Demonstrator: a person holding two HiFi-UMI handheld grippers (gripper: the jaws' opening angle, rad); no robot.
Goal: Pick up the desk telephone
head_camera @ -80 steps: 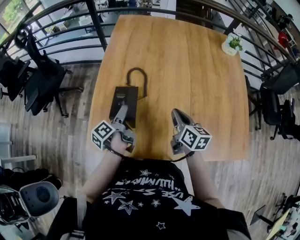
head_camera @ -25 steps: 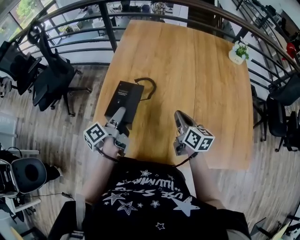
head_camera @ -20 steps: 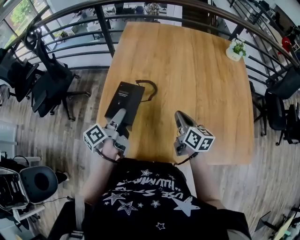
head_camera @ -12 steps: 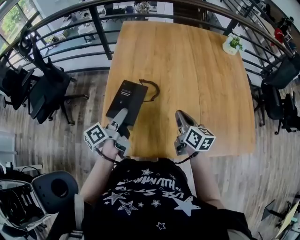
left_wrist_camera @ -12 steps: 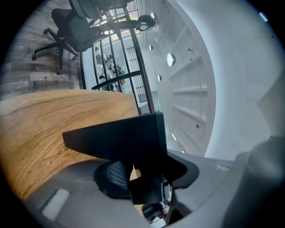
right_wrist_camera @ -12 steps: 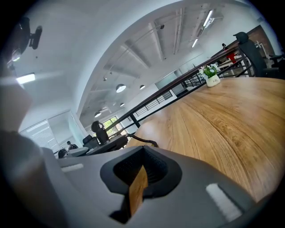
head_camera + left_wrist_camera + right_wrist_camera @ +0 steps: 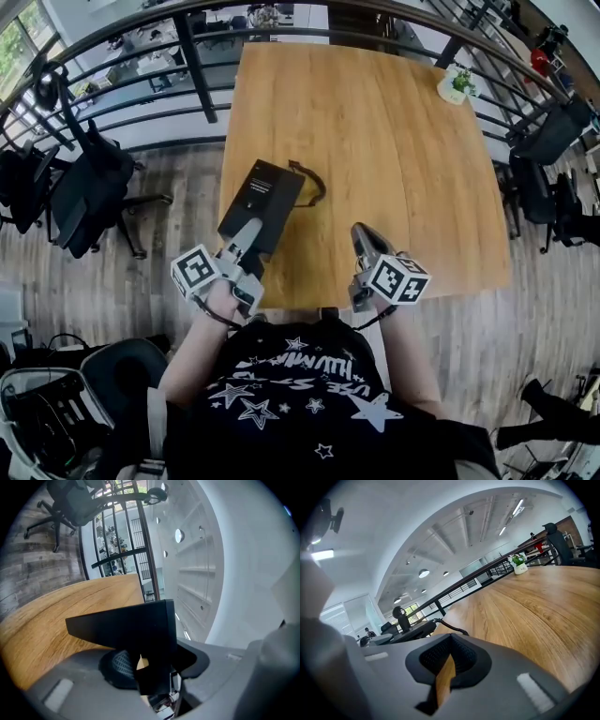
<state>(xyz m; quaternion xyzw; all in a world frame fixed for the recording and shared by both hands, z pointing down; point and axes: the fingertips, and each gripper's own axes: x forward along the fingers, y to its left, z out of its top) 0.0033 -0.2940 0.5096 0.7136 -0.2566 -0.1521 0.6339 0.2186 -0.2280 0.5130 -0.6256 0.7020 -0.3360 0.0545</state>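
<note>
Gripping the phone [image 7: 261, 195] by its near end, the left gripper [image 7: 247, 236] has its jaws clamped on the black body, at the table's [image 7: 375, 141] left edge.
Left of centre in the head view, the phone lies tilted, partly past that edge; its cord [image 7: 314, 178] curls just to its right. The right gripper [image 7: 361, 236] sits lower centre, jaws nearly together with nothing between them. A plant [image 7: 457, 82] stands at upper right.

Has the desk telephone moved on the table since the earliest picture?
Yes. Held in the left tool, the desk telephone has turned clockwise and shifted toward the left edge of the table.
</note>
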